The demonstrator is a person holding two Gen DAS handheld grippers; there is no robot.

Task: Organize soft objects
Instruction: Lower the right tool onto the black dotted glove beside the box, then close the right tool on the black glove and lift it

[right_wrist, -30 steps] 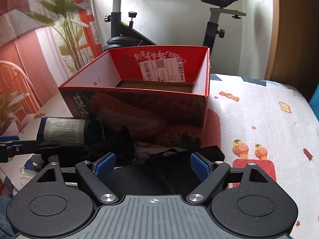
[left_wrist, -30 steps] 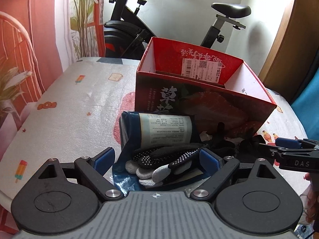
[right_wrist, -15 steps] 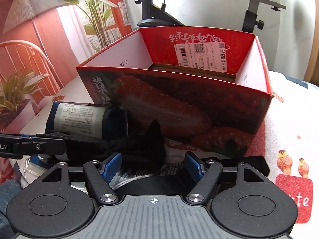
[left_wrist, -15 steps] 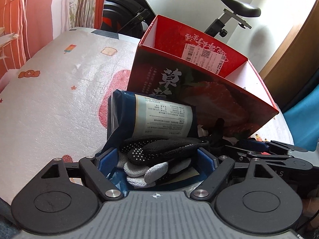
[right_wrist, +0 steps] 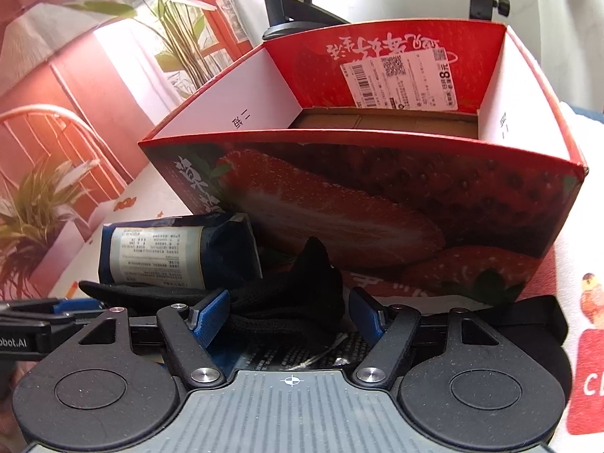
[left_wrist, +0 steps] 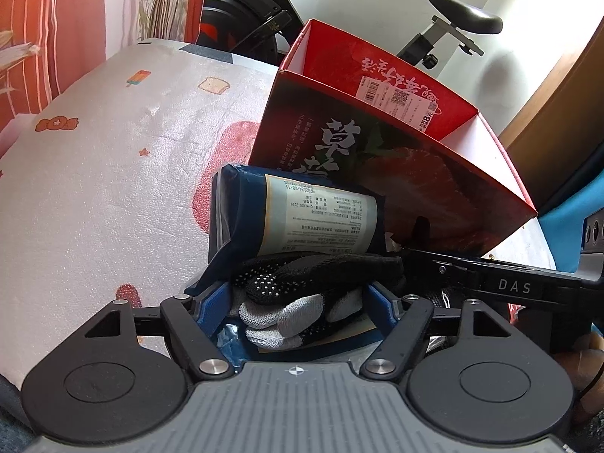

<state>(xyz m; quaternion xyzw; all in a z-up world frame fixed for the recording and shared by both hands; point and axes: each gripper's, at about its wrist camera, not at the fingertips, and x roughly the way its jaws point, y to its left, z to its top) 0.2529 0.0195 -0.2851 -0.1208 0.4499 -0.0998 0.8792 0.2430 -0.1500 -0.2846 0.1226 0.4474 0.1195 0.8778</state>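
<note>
Dotted work gloves (left_wrist: 302,294) lay bunched on a blue packet (left_wrist: 302,222) at the foot of the red strawberry box (left_wrist: 396,166), which stood empty on the printed table cover (left_wrist: 113,188). Light, limp and grippy, the gloves would likely crush flat and lift best pinched across the bundled middle. The left gripper (left_wrist: 298,302) straddled that bundle, its jaws just closing in, blue pads at the cloth but not visibly squeezing it. Beside it, the right gripper (right_wrist: 288,313) stood part open around a black sock-like cloth (right_wrist: 302,287), its left pad against the fabric, its right pad clear, nothing yet clenched.
</note>
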